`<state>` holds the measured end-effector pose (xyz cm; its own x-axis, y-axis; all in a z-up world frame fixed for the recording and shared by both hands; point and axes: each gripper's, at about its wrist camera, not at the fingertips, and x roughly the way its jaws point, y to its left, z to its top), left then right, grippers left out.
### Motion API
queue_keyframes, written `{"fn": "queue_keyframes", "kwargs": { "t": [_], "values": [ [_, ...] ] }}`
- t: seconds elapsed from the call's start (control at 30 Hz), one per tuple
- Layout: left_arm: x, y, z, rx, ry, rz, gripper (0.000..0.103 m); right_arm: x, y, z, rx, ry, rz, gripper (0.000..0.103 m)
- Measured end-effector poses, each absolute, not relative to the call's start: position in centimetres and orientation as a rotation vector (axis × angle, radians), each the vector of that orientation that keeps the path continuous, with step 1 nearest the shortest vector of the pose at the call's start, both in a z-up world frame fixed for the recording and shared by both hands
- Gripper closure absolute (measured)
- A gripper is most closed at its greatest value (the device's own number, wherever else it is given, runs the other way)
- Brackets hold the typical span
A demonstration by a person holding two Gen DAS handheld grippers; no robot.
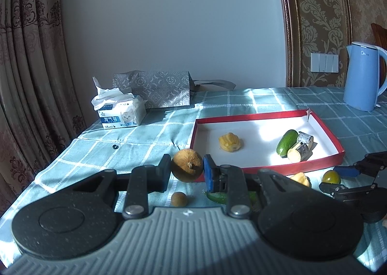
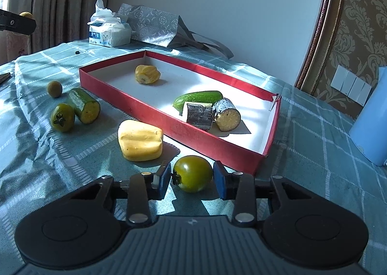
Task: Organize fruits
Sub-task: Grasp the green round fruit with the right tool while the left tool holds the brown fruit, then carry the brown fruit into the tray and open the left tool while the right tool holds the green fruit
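My left gripper [image 1: 187, 171] is shut on a round brown fruit [image 1: 186, 165] and holds it above the tablecloth, just left of the red tray [image 1: 266, 168]. My right gripper [image 2: 192, 177] is open, its pads on either side of a green tomato [image 2: 192, 173] on the cloth; the left pad is near its stem and the right pad stands apart. The tray [image 2: 169, 122] holds a yellow corn piece [image 2: 147, 74], a cucumber [image 2: 198, 99] and two cut grey-skinned stubs [image 2: 226, 114]. A yellow chunk [image 2: 139, 140], a cucumber piece [image 2: 84, 105], another green tomato [image 2: 62, 117] and a small brown fruit [image 2: 54, 89] lie outside.
A tissue box [image 1: 121, 112] and a patterned grey bag [image 1: 157, 91] stand at the back by the wall. A blue kettle [image 1: 362, 76] stands at the far right. A curtain hangs at the left table edge. A small black ring [image 1: 115, 146] lies on the cloth.
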<state>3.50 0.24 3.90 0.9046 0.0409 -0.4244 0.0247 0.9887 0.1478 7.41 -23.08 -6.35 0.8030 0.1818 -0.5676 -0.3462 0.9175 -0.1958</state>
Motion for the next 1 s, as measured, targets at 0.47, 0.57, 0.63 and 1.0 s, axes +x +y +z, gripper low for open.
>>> {"fn": "queue_keyframes", "kwargs": {
  "t": [0.47,0.57,0.63,1.0],
  "values": [
    [3.7,-0.2,3.8,0.161,0.448,0.005,0.077,5.5,-24.0,-5.6,-0.264,0.530,0.269,0.068],
    [3.7,-0.3,3.8,0.161,0.447,0.002,0.077,4.0,-24.4,-5.0,-0.256,0.507,0.262,0.068],
    [3.7,-0.4,3.8,0.159,0.447,0.001,0.077,3.1,-24.6,-4.5,-0.245,0.495,0.254,0.068],
    [4.5,-2.0,4.5,0.171,0.430,-0.027,0.077,-2.8,-26.2,-1.6,-0.159,0.417,0.230,0.068]
  ]
}}
